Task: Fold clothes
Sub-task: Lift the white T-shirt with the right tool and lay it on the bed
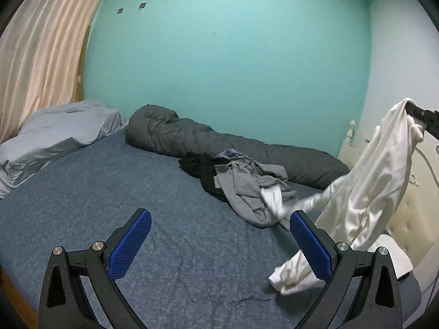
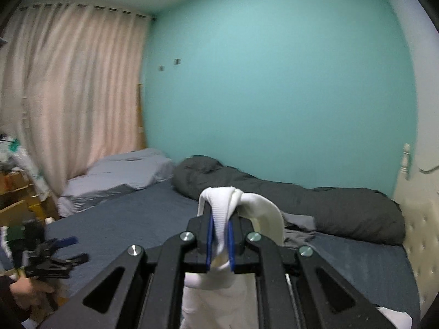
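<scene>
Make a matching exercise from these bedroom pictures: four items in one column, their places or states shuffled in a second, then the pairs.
Column one:
1. white cotton garment
2. rolled dark grey duvet
3. heap of grey and black clothes
4. left gripper

Column two:
A. lies along the turquoise wall
B. open, over the blue bedsheet
C. hangs clamped in the right gripper
D. crumpled on the bed, in front of the duvet

Pairs: 1-C, 2-A, 3-D, 4-B
</scene>
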